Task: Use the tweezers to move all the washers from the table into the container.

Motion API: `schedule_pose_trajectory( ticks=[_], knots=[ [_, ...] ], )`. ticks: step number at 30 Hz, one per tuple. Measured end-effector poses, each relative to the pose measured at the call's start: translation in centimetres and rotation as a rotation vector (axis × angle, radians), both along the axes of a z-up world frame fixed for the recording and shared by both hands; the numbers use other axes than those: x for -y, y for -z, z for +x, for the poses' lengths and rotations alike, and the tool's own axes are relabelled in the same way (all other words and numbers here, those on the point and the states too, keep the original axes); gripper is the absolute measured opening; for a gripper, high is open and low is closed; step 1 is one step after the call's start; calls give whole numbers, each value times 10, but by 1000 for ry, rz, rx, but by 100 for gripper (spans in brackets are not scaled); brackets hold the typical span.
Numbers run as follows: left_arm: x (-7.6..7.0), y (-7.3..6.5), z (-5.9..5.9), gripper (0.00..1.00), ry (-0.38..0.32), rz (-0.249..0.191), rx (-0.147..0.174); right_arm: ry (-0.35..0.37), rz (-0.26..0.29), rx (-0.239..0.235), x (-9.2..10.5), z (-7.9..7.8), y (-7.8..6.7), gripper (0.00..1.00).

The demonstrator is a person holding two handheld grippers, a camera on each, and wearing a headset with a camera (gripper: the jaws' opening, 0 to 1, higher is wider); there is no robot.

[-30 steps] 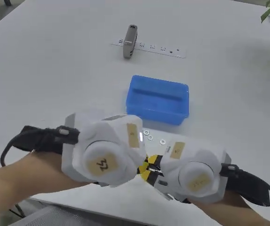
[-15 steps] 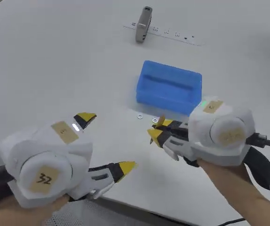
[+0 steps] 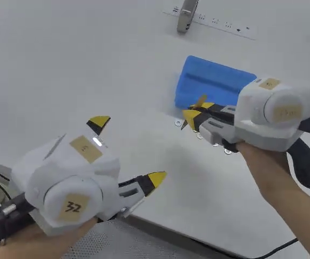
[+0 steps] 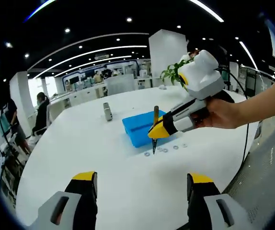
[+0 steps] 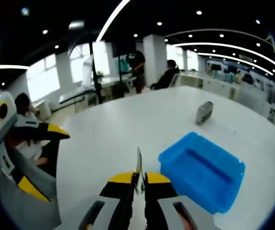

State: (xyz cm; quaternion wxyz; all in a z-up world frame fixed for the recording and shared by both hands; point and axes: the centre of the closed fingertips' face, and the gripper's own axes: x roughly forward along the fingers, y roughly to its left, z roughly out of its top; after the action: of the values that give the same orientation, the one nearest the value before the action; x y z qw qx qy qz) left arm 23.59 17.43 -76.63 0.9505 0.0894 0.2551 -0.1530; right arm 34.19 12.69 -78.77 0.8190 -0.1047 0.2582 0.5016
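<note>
Open-plan office; white table (image 3: 63, 65); curved ceiling light strips (image 4: 94, 49); white pillar (image 4: 166, 50); bright windows (image 5: 41, 79)

— Where does the left claw (image 3: 128, 149) sit?
— Low at the near left, gripped in the left hand (image 3: 41, 240). Its jaws are spread wide, the yellow tips well apart.
— And the right claw (image 3: 193, 114)?
— Farther out on the right, in the right hand (image 3: 263, 162), with the forearm (image 3: 301, 221) running back toward the body. Its jaws are pressed together on the tweezers (image 5: 138, 165), which point down in the left gripper view.
— Do the two claws touch?
— No, they're well apart.
</note>
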Motion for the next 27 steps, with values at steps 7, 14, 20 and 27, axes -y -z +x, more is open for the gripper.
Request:
schedule_pose_trajectory(
  ticks=[7,14,20,27],
  knots=[
    [-10,-3,3,78,-39,36,31,2,-3,13,-4,11,6,4],
    [-13,-2,3,80,-60,53,33,-2,-6,11,-9,17,13,4],
    [-14,0,3,79,-62,39,16,-19,-32,21,-11,15,22,4],
    [-15,1,3,78,-61,48,13,-9,-32,38,-8,17,20,4]
  ],
)
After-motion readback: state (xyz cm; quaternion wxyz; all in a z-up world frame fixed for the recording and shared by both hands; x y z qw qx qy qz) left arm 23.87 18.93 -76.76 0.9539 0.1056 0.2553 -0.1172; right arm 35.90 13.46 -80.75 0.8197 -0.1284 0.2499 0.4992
